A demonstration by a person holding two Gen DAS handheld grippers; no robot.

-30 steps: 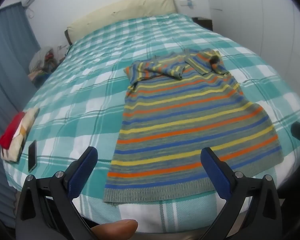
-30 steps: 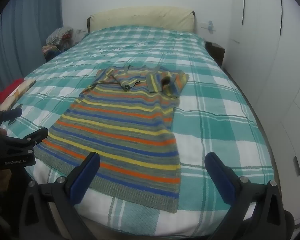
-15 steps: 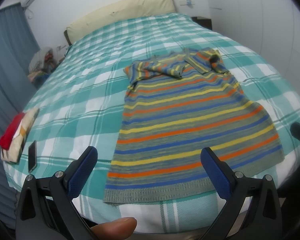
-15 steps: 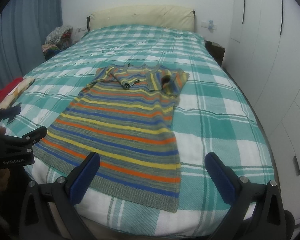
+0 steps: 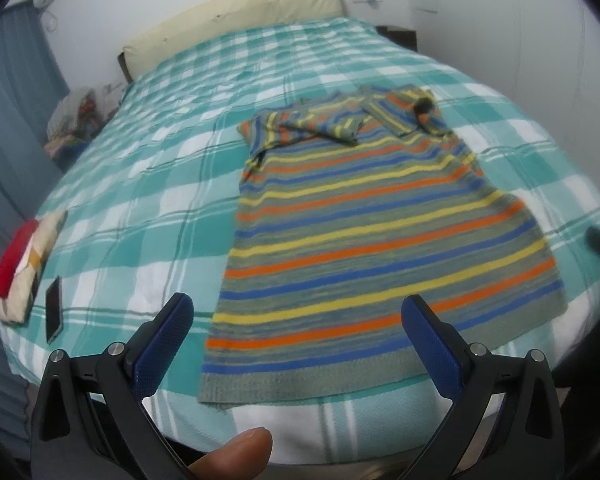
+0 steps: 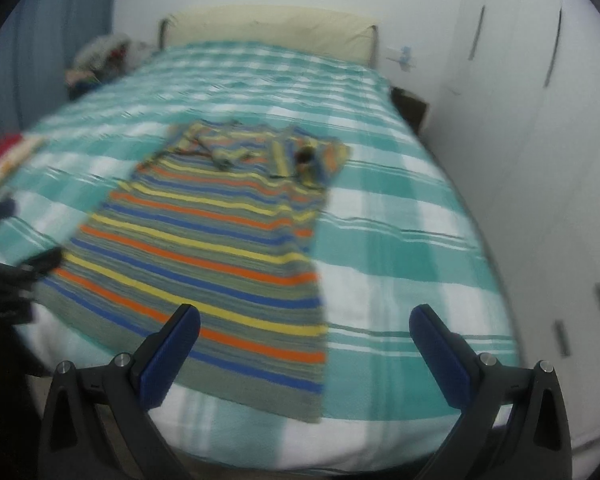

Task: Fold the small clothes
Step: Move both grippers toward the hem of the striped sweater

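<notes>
Both tools gape wide, short of striped sweater (image 5: 364, 232) hem.

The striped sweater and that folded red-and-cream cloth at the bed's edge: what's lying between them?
A dark phone beside the folded cloth, then bare checked bedspread up to the striped sweater; the left wrist view shows it.

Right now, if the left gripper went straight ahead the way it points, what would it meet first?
Most likely the striped sweater, near its hem, lying flat on the bed. The open left gripper holds nothing; depth is uncertain.
</notes>
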